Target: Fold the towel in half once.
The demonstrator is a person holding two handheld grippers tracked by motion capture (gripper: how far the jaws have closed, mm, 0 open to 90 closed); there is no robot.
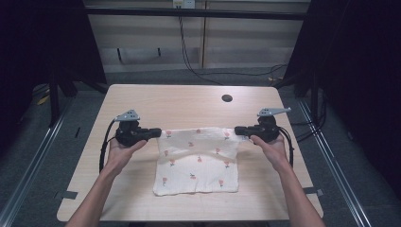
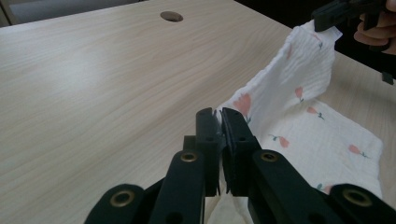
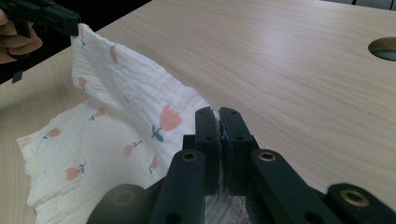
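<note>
High view. We see a white cloth printed with small pink flowers lying on the pale wooden table, toward the person's side of it. We take the round cable hole in the tabletop as our landmark: the cloth lies nearer the person than the hole, and its far edge is lifted off the wood. The left gripper pinches the far left corner of the cloth, well to the left of the hole and nearer the person; the right gripper pinches the far right corner, just right of the hole and nearer the person. The near part of the cloth rests flat on the table.

Left gripper view. We look along the two black jaws, which stand narrow and clamp a cloth corner between them. The hole lies far beyond the jaws. From the jaws the cloth rises to the right toward the other gripper, which grips the opposite corner.

Right gripper view. We again see the jaws narrow, with cloth caught between them. The hole sits at the right edge; the cloth stretches leftward, away from the hole, up to the other gripper.
</note>
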